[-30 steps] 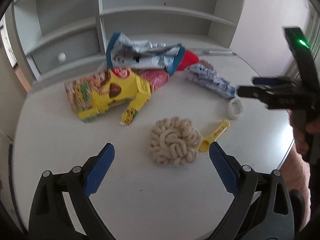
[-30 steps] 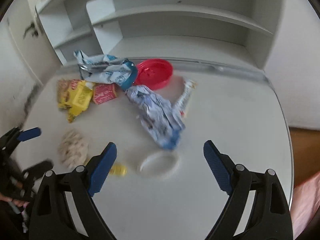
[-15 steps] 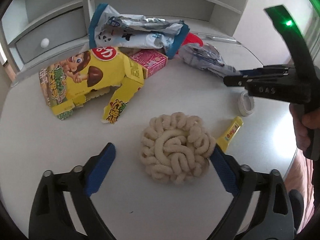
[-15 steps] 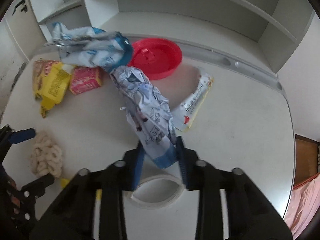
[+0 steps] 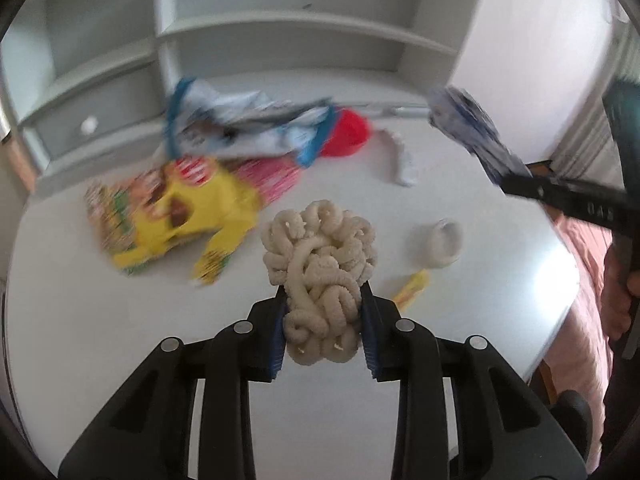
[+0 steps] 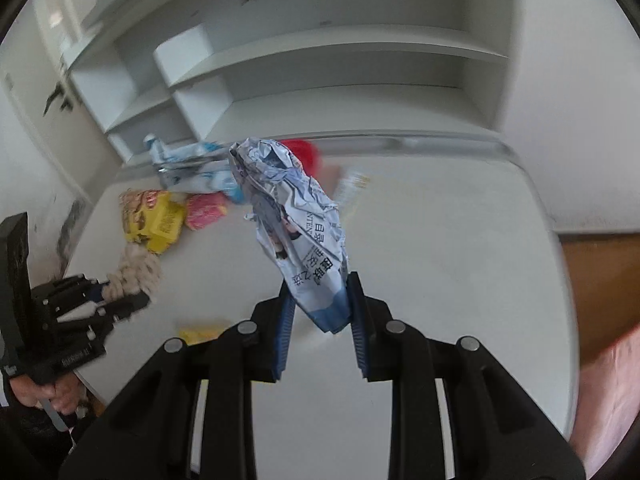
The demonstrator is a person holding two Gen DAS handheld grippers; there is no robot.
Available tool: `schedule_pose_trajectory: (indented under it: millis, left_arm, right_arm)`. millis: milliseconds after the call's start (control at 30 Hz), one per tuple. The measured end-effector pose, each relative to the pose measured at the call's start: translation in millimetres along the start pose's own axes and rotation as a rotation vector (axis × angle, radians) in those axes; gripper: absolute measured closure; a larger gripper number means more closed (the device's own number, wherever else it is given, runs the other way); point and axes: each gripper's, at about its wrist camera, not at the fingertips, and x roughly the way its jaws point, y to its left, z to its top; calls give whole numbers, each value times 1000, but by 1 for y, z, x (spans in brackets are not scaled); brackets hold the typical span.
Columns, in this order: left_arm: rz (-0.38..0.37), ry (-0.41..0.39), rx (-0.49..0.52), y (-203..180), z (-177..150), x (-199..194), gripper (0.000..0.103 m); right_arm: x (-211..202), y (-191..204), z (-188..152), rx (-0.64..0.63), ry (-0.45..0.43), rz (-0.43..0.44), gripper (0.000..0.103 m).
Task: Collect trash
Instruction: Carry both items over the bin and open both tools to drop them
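My left gripper (image 5: pixel 323 316) is shut on a beige knot of rope (image 5: pixel 320 264) and holds it above the white table (image 5: pixel 120 340). My right gripper (image 6: pixel 320 312) is shut on a crumpled blue and white wrapper (image 6: pixel 296 216), lifted off the table. That wrapper also shows in the left wrist view (image 5: pixel 472 136). On the table lie a yellow snack box (image 5: pixel 172 216), a pink packet (image 5: pixel 272 176), a large blue and white bag (image 5: pixel 248 128), a red lid (image 5: pixel 348 136), a white sachet (image 5: pixel 400 156), a tape roll (image 5: pixel 440 240) and a yellow tube (image 5: pixel 412 288).
White shelves (image 5: pixel 280 28) and a small drawer with a knob (image 5: pixel 89 125) stand behind the table. The table's right edge (image 5: pixel 560 300) drops to a pink cloth (image 5: pixel 584 280). A wooden floor (image 6: pixel 592 280) shows at the right.
My left gripper closed on the rope knot and lifted it. My right gripper, shut on the crumpled wrapper half a second ago, has raised it off the table.
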Motion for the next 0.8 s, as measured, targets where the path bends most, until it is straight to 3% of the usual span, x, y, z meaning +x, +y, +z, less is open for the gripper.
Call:
schedule_pose_trajectory:
  millis: [200,367,500,600,800]
  left_arm:
    - [-142,-28,139,-101,27,17,73]
    - [-332,-27,327,-235,28,34,73]
    - [-481,-1,475,-346,6,55,73]
    - [-549,42,573,-413,-23,79,73]
    - [-632,183,720,-512,-96,143,73]
  right_arm:
    - [-72,-107,-70,220,-87,-138,77]
    - [-136,-210,-165,475,-139,-319,77]
    - [-159,-272,-246,663,-112,-427,77]
    - [-161,-310,-310,799,-69,-480,77]
    - [-128,-360,-418,1023,53,-479,77]
